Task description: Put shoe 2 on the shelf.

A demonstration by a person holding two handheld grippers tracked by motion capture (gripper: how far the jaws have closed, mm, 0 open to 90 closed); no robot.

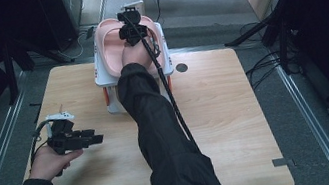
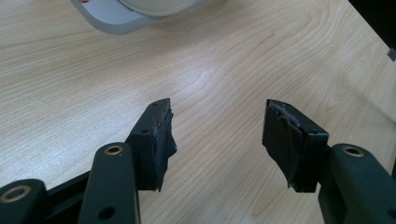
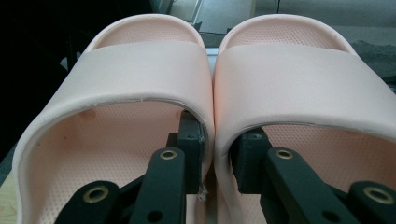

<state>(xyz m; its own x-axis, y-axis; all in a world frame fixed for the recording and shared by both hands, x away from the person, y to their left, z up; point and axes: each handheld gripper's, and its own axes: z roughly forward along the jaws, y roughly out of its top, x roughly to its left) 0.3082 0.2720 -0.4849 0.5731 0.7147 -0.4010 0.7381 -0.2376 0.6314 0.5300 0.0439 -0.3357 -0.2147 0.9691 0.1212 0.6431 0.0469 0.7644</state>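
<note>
Right gripper (image 3: 215, 161) was out over the table's (image 1: 217, 114) far edge, left of centre. Its jaws were closed on the pair of pink slides (image 3: 210, 84), one jaw inside each shoe, pinching the two touching inner side walls together just under the straps. In the high view the slides (image 1: 112, 48) sat side by side, toes pointing away from the person, on top of a white box-like stand (image 1: 109, 94) with orange bits on its front, at the table's far edge. Right gripper (image 1: 132, 32) was above the slides, its black cable (image 1: 175, 106) trailing back along the dark sleeve (image 1: 160, 139).

Left gripper (image 1: 98, 138) was near the table's left edge, low over the wood, held in the left hand (image 1: 50, 162), pointing toward the table's middle. Its jaws were wide apart with nothing between them, bare table (image 2: 210, 93) underneath. A grey-white corner of the stand (image 2: 121, 16) showed at the top of the left gripper view.

A dark round grommet (image 1: 181, 67) sat near the far edge, right of the stand.
</note>
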